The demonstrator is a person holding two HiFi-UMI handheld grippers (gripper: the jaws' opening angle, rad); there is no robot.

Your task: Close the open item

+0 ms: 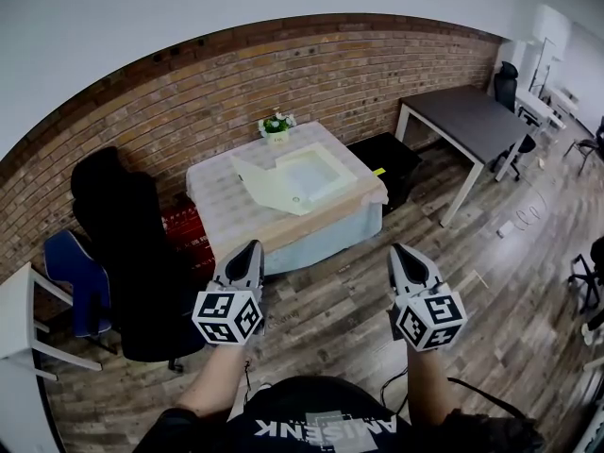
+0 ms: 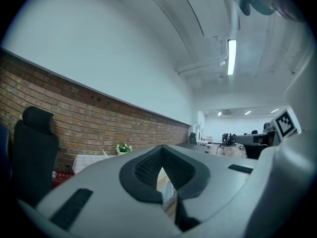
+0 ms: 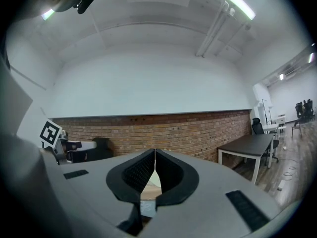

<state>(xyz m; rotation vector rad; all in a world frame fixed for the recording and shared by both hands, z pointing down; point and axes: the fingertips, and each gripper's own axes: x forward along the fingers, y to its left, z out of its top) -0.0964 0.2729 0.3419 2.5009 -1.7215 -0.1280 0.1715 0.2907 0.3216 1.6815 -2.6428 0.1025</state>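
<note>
An open flat cream box (image 1: 319,172) lies on a small table with a white cloth (image 1: 222,192) against the brick wall; its lid (image 1: 266,186) is folded out to the left. Both grippers hang well short of the table, over the wooden floor. My left gripper (image 1: 252,246) is shut with nothing in it and points toward the table's near left corner. My right gripper (image 1: 397,249) is likewise shut and empty, off the table's near right side. In the left gripper view the jaws (image 2: 162,148) touch at their tips; in the right gripper view (image 3: 155,152) they meet too.
A small potted plant (image 1: 276,125) stands at the table's back edge. A black office chair (image 1: 123,234) and a blue chair (image 1: 68,272) stand at the left, with a red crate (image 1: 185,230) beside the table. A dark desk (image 1: 470,121) and a black box (image 1: 389,161) are at the right.
</note>
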